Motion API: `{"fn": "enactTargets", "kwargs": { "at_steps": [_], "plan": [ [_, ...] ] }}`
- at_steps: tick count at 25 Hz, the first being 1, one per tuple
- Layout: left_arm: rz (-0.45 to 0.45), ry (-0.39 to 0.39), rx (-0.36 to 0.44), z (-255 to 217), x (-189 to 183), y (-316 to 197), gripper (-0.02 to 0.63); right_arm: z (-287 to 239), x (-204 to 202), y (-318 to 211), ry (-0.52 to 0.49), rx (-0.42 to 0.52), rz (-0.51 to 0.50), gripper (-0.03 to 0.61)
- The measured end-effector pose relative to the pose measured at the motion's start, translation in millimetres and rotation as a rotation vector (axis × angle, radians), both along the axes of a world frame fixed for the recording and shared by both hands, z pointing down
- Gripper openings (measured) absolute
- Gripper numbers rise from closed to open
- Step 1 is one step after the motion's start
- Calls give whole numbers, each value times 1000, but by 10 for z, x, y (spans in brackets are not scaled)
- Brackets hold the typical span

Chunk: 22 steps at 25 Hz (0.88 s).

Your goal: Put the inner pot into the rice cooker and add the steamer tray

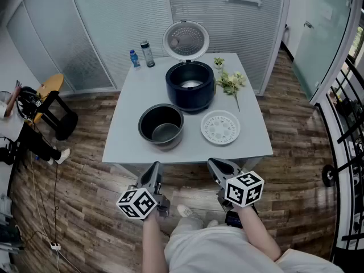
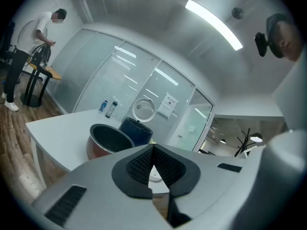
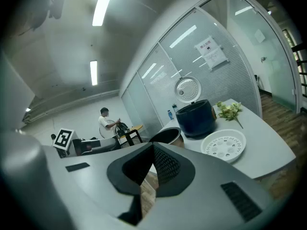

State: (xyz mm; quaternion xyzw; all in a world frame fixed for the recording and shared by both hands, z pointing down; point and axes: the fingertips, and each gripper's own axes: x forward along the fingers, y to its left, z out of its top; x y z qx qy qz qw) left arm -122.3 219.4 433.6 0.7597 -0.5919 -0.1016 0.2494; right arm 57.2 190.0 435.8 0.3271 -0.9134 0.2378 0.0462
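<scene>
- Glass-walled office with wood-plank floor; white square table (image 1: pixel 128 132) stands ahead of both tongs.
- Left tongs (image 1: pixel 154 167): jaws together, nothing between the ribbed black pads, short of the table's near edge.
- Right tongs (image 1: pixel 211 162): jaws likewise together and empty, just beside the left pair.
- Inner pot (image 1: pixel 161 126): round, dark smooth lining, coppery outer wall; sits on the table straight ahead of my left tongs, outside the cooker.
- Steamer tray (image 1: pixel 220 127): white, shallow, round, pierced with holes, probably plastic; lies flat ahead of my right tongs, just beside the pot.
- Rice cooker (image 1: pixel 190 87): dark blue glossy drum, lid (image 1: pixel 186 40) upright and open, cavity bare; beyond pot and tray.
- Flower sprig (image 1: pixel 230 82): beyond the tray, stem end near its rim.
- Two bottles (image 1: pixel 141 55): far corner, left of the cooker.
- Hazards, as I judge them: the pot's thin slick rim could slide out of a narrow pinch; a tilted pot could catch the cooker's mouth; reaching over the tray could sweep the sprig.
</scene>
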Motion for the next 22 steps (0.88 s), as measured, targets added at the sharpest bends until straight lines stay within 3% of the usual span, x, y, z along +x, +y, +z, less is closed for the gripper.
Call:
{"fn": "enactTargets", "kwargs": {
  "at_steps": [9, 14, 20, 21, 22],
  "plan": [
    [42, -20, -5, -39, 179, 13, 11, -34, 64, 74, 29, 17, -2, 17],
    [35, -38, 42, -131, 221, 41, 11, 50, 176, 82, 39, -25, 1, 17],
    [-62, -165, 15, -94, 135, 89, 12, -5, 197, 149, 10, -7, -47, 20],
    [-72, -178, 6, -81, 114, 102, 14, -20, 184, 160, 22, 8, -57, 52],
    [-70, -176, -3, -67, 100, 114, 31, -31, 165, 168, 35, 20, -66, 127]
  ]
}}
